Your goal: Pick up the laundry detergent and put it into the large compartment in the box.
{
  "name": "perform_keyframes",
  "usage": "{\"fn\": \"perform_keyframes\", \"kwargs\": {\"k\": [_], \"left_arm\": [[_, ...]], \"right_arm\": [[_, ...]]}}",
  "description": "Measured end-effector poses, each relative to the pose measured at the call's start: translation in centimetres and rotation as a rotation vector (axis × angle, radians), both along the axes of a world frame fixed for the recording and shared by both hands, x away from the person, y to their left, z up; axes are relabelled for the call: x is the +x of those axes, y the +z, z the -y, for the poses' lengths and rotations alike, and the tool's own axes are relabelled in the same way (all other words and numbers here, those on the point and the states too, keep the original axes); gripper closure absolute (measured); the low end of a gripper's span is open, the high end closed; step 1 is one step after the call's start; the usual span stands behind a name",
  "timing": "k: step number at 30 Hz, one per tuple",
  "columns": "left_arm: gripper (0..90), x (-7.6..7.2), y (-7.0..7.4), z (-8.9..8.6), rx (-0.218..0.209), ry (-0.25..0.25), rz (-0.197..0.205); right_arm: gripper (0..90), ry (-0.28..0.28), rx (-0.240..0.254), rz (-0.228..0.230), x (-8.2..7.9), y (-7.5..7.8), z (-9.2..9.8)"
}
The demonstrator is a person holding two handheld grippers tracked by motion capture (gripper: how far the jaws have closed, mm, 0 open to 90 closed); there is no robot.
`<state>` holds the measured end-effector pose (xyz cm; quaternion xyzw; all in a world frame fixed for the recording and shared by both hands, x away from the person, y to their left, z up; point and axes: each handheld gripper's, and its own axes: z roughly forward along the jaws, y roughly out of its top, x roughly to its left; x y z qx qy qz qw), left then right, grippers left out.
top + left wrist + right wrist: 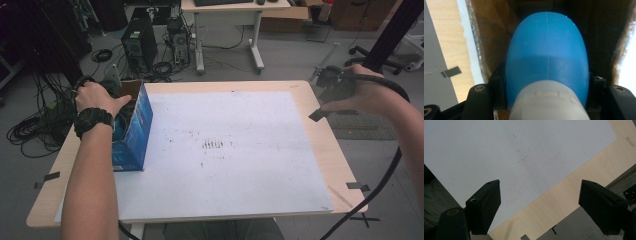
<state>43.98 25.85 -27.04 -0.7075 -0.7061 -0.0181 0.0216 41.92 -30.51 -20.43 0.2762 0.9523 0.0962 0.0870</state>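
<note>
A blue rounded bottle (546,47) with a white cap (549,102) sits between the jaws of my left gripper (546,82), which is shut on it. The bottle points down into an open cardboard box (496,32), brown inside and blue outside. In the high view that box (135,130) stands at the table's left edge, and the person's left hand (97,97) reaches into its top. My right gripper (540,192) is open and holds nothing; it hangs above the table's right edge (325,107).
A white sheet (225,150) with dark smudges covers most of the wooden table (325,155). Tape strips mark the table's edges. On the floor beyond lie computer towers (140,45), coiled cables (35,130) and a desk's legs (255,45). A black pole (390,30) rises at the far right.
</note>
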Motion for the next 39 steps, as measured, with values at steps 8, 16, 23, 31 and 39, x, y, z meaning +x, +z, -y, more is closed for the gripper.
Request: {"fn": "perform_keyframes", "kwargs": {"k": [8,16,23,31,39], "left_arm": [[37.9,0.1,-1.1,-0.2,-0.006,0.003,-0.003],[37.8,0.1,-1.2,-0.1,-0.004,0.0,0.001],[37.4,0.0,-1.3,-0.2,-0.006,-0.006,0.007],[29.3,-0.3,-0.4,-0.2,-0.02,-0.033,0.041],[17.2,-1.3,2.3,-0.2,-0.005,-0.054,0.113]], "right_arm": [[17.9,0.003,-0.004,-0.002,0.1,-0.1,-0.2],[17.9,-0.002,-0.003,-0.002,0.0,-0.1,0.0],[17.9,-0.001,-0.004,-0.001,-0.1,-0.2,0.0],[17.9,-0.002,-0.001,-0.005,-0.2,-0.4,0.1],[17.9,0.005,0.008,-0.003,-0.5,-0.4,0.0]]}}
